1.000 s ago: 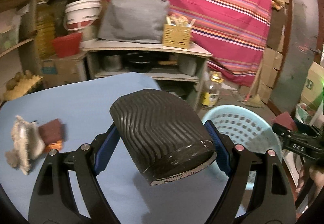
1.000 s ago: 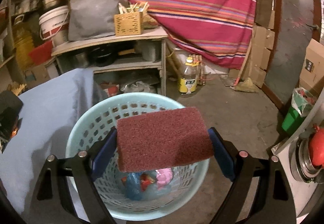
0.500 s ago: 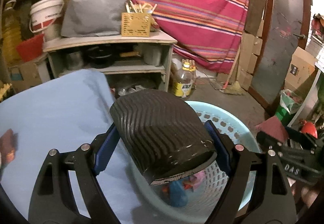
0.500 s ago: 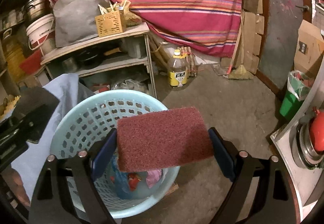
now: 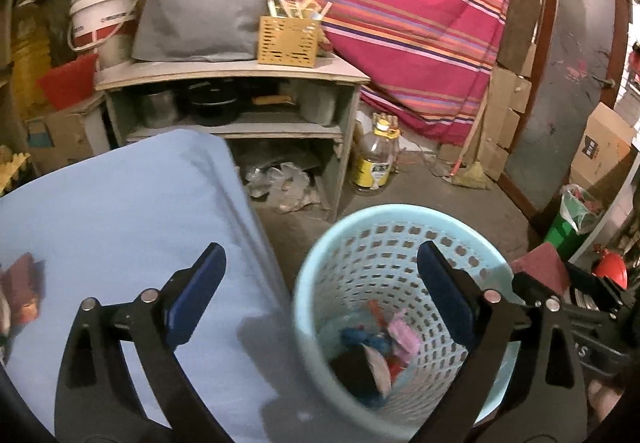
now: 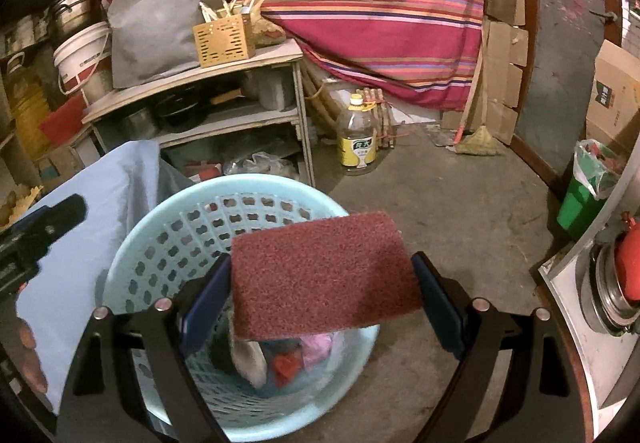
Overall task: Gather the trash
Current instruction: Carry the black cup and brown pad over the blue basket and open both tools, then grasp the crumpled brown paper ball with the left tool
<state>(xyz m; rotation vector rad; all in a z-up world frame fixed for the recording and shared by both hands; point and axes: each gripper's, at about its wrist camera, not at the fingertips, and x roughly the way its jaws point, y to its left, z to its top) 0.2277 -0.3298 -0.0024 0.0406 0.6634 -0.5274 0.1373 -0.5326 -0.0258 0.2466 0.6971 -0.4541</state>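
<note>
Right hand-held gripper: pinching a maroon scouring pad flat between its pads, long side running across from pad to pad.
Pad over basket: the pale blue basket sits below in the lower middle of the frame, and the pad overhangs its near right rim, so letting go should likely drop it in.
Left hand-held gripper: jaws opening, nothing between them.
Basket contents: a dark ribbed thing lies among scraps.
Surface: blue-covered, at lower left.

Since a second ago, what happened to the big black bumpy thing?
The left gripper swung from the blue table to over the basket, and its jaws are opening, now empty. The black thing lies in the basket. The right gripper still holds the maroon scouring pad.
</note>
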